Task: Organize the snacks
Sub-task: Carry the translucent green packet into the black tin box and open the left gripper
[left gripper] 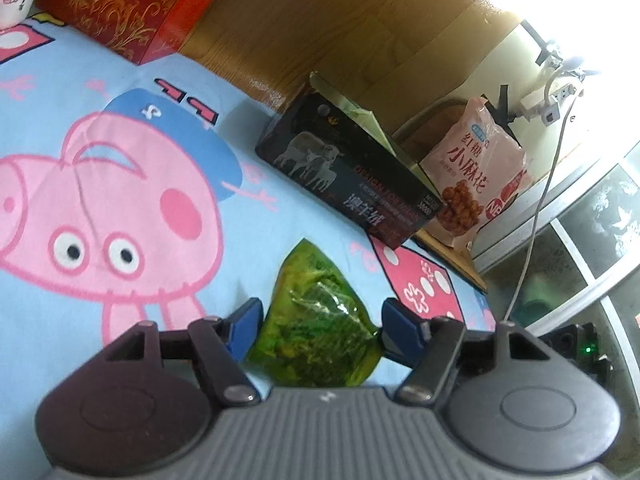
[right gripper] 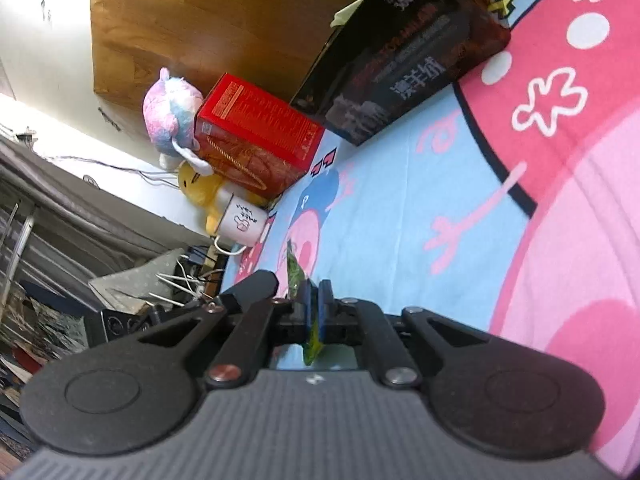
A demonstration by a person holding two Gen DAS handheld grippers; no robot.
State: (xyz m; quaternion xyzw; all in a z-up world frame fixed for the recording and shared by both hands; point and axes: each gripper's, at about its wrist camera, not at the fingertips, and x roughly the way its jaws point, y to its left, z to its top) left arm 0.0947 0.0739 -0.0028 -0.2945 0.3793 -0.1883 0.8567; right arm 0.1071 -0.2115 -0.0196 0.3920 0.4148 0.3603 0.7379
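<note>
Two wrist views look across a light blue cartoon-pig bedsheet. In the left wrist view, the left gripper sits at bottom centre with its blue-padded fingers spread wide on either side of a green snack packet lying on the sheet; whether the pads touch it cannot be told. Right of centre a black box lies along a wooden headboard, and just right of it — on a ledge off the sheet — a pink snack bag stands upright. A red box fills the upper left corner.

In the right wrist view, the right gripper at lower centre has its fingers pressed together on a thin green packet seen edge-on. At left of centre stand the red box, a pastel plush toy, a yellow plush and a white mug; the black box crosses the top.
</note>
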